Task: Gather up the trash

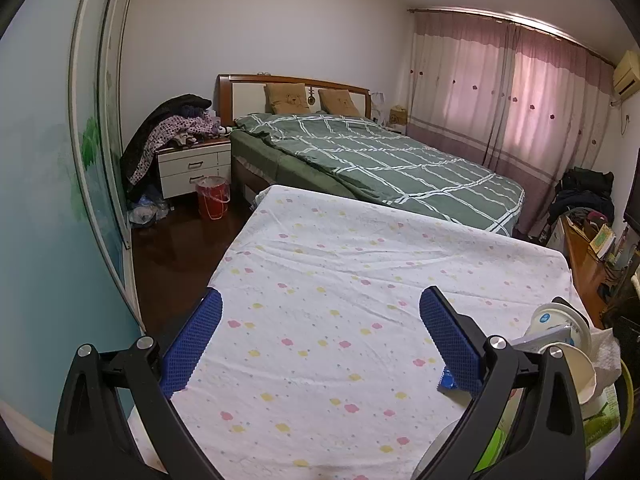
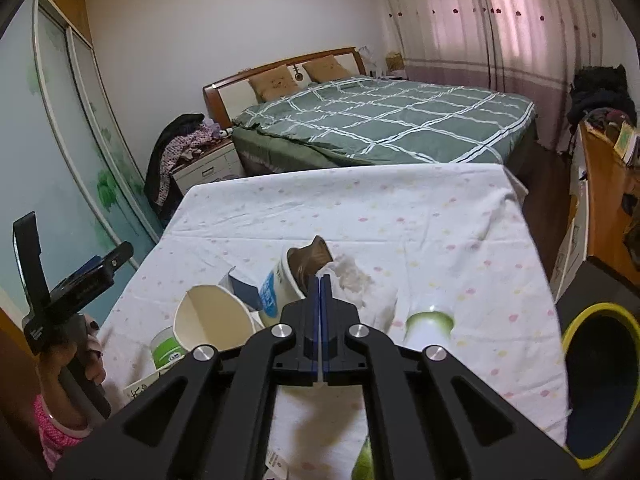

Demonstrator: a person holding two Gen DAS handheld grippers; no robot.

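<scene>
A table under a white flowered sheet [image 2: 360, 208] carries a pile of trash. My right gripper [image 2: 322, 277] is shut, pinching the edge of a crumpled white tissue [image 2: 354, 278]. Just left of it lie a blue-labelled tub [image 2: 276, 290] with a brown wrapper [image 2: 316, 256] inside, a white paper cup [image 2: 212, 316] and a small green-labelled tub [image 2: 166, 346]. A white and green bottle [image 2: 430, 320] lies to the right. My left gripper [image 1: 322, 300] hangs open over bare sheet, nothing between its pads. A small blue wrapper [image 1: 446, 380] lies by its right pad.
A round bin with a yellow rim [image 2: 600, 312] stands at the table's right edge. A person's hand [image 2: 68, 364] holds the left gripper. Beyond the table are a bed with a green quilt [image 1: 380, 160], a nightstand [image 1: 192, 168], a red bucket [image 1: 213, 198] and a wooden desk [image 2: 604, 184].
</scene>
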